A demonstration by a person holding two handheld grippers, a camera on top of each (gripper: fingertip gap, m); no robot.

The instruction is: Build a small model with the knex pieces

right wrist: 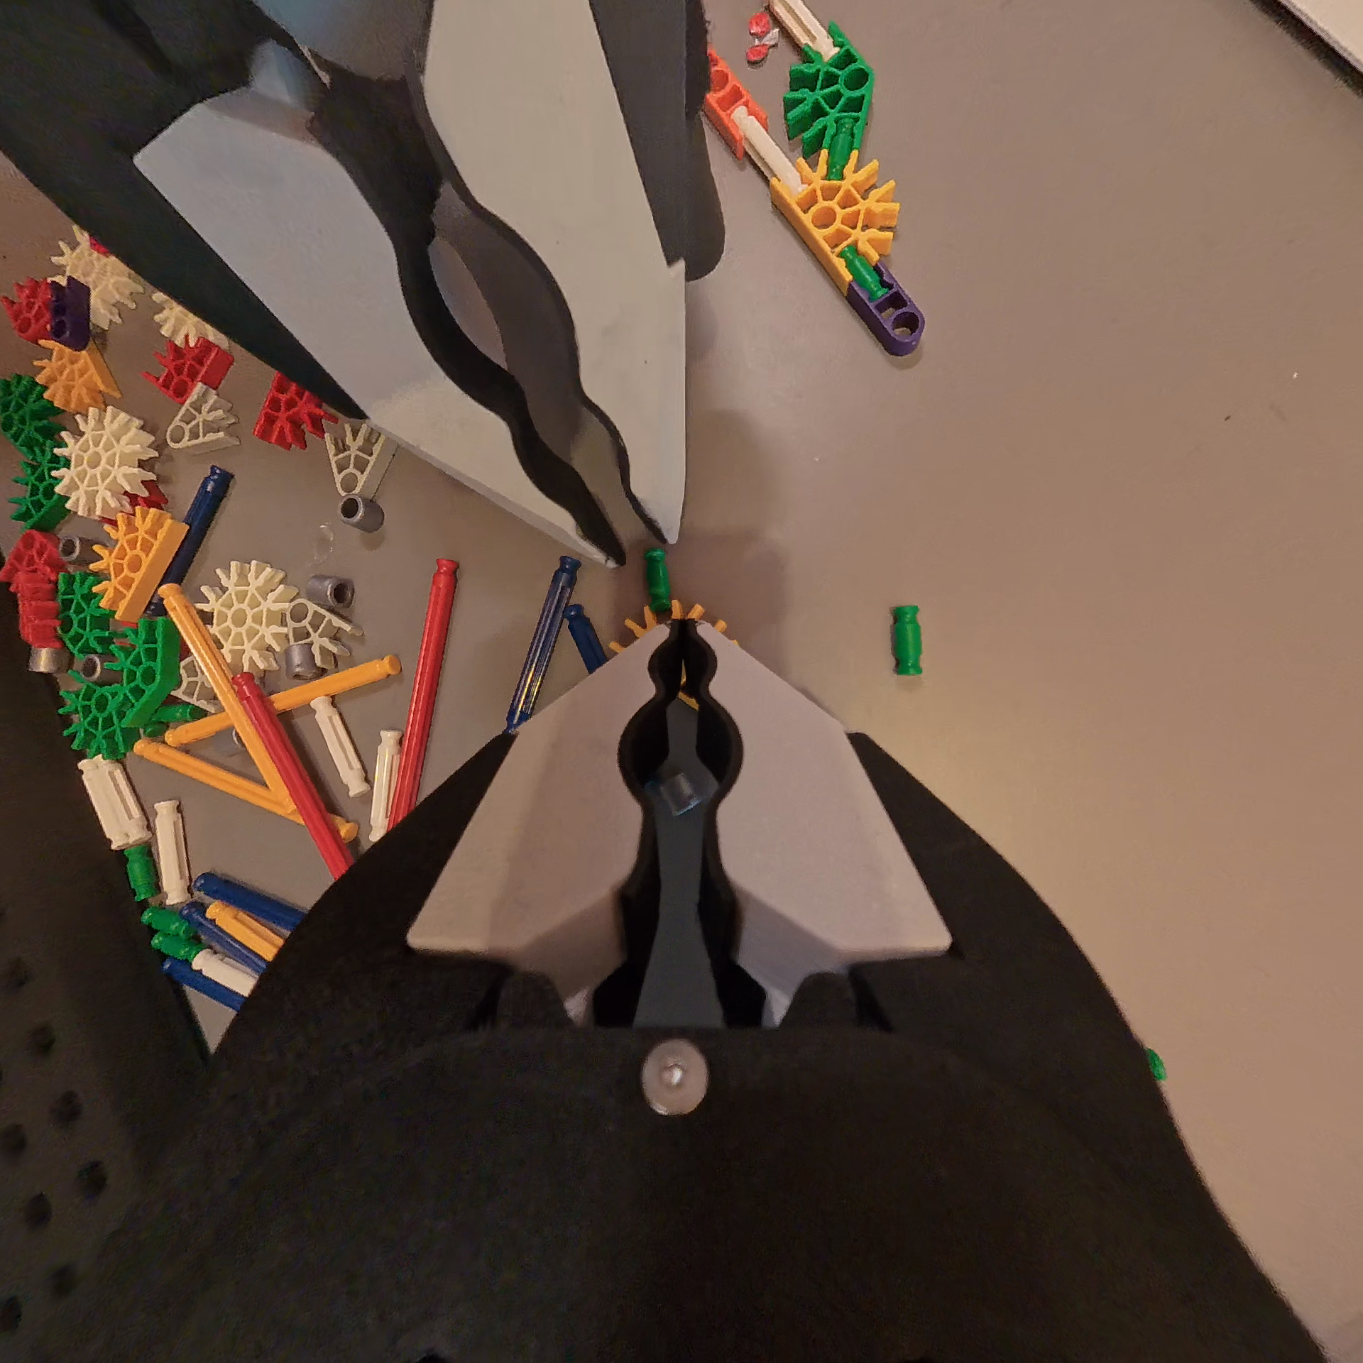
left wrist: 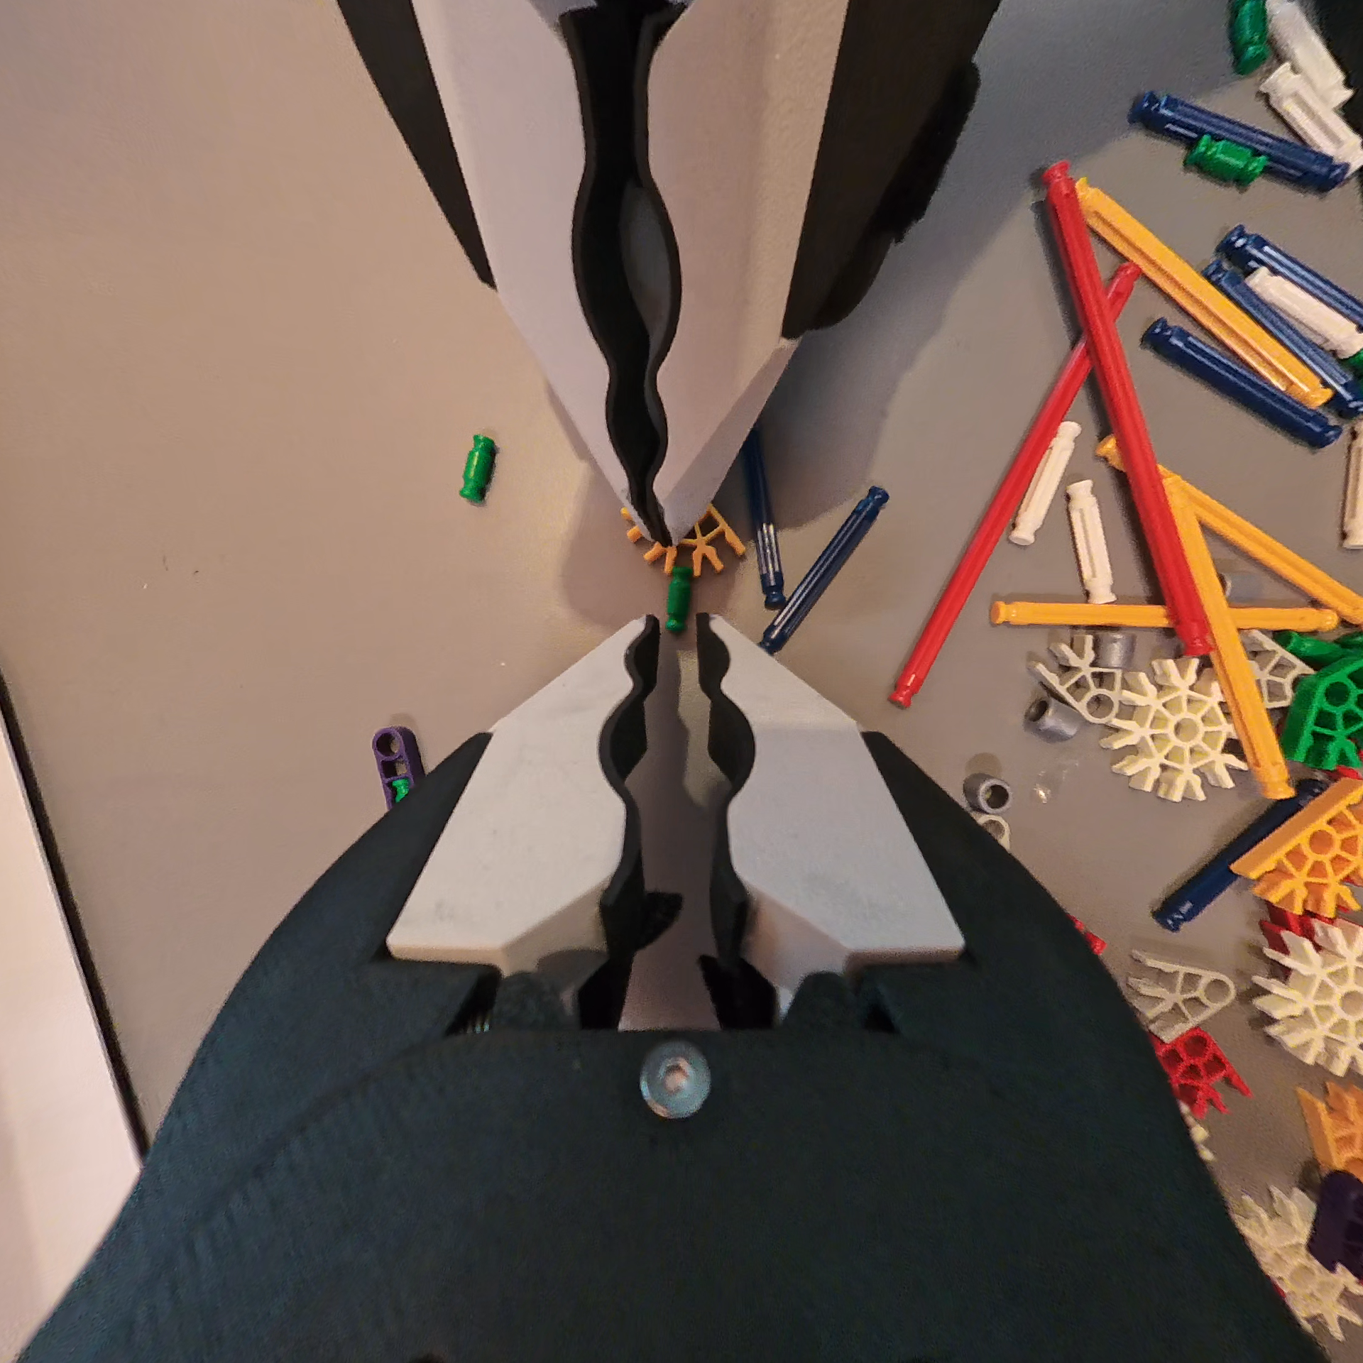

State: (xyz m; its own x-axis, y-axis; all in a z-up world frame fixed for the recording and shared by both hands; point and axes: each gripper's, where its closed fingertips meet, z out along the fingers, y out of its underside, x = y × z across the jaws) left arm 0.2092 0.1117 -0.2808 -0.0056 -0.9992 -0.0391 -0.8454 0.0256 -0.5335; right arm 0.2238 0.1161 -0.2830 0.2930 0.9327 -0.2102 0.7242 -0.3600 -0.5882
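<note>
Right tool (right wrist: 680, 627) clamped on yellow connector (left wrist: 693, 546), flat on grey surface (left wrist: 258, 369). Left tool (left wrist: 677, 627) parted, tips flanking near end of short green rod (left wrist: 678, 597). Rod's long axis in line with left tool, far end plugged into connector.

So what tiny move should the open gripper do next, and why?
Probably ease the left gripper forward a touch and close on the short green rod. It is open, right at the rod's free end, and the rod's other end meets the yellow connector that the right gripper pinches.
</note>
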